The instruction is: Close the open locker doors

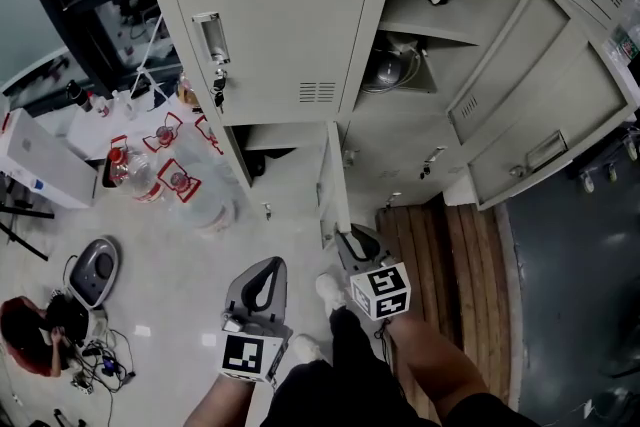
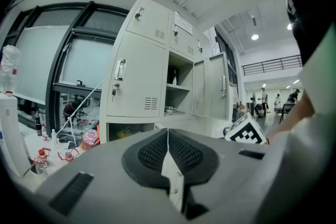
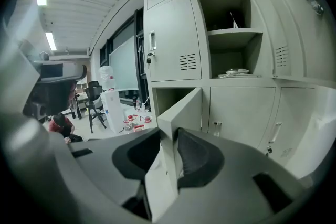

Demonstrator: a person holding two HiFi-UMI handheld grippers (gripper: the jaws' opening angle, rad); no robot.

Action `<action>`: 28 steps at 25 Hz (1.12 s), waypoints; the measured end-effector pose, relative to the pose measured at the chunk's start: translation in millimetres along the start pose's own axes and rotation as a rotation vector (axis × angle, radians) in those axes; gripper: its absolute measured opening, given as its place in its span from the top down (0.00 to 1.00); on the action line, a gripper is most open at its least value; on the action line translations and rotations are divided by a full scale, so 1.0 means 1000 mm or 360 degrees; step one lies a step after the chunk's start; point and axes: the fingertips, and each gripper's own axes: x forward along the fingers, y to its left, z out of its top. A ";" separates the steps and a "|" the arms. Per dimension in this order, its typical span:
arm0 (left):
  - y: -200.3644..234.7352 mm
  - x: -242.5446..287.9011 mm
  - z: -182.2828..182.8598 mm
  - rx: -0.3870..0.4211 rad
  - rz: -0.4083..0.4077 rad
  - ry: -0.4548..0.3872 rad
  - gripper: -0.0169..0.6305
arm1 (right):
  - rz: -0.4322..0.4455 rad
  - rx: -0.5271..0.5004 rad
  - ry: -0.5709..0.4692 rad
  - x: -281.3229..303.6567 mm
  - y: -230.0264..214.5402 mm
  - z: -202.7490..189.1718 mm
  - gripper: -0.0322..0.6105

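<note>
Grey lower locker door (image 3: 181,110) stands open, low in the middle of the lockers (image 1: 270,5). Our right claw (image 3: 168,136) is clenched on its near edge. Our left claw (image 2: 168,136) hangs just left, clenched on nothing.

Left tongs (image 2: 168,136) look closed, facing the open lockers (image 2: 180,93)

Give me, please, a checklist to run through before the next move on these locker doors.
1. Right gripper jaws clamped on the beige metal lower locker door: ok.
2. Left gripper away from that door, jaws together: ok.
3. Lower compartment free of protruding items: cannot tell.
4. Beige upper right locker door closed: not ok, wide open.
5. Keyed upper left locker door closed: ok.
</note>
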 end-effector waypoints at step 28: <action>0.051 -0.025 0.001 -0.0014 0.0295 0.0008 0.97 | 0.0309 -0.0107 -0.0045 0.081 0.087 0.029 0.78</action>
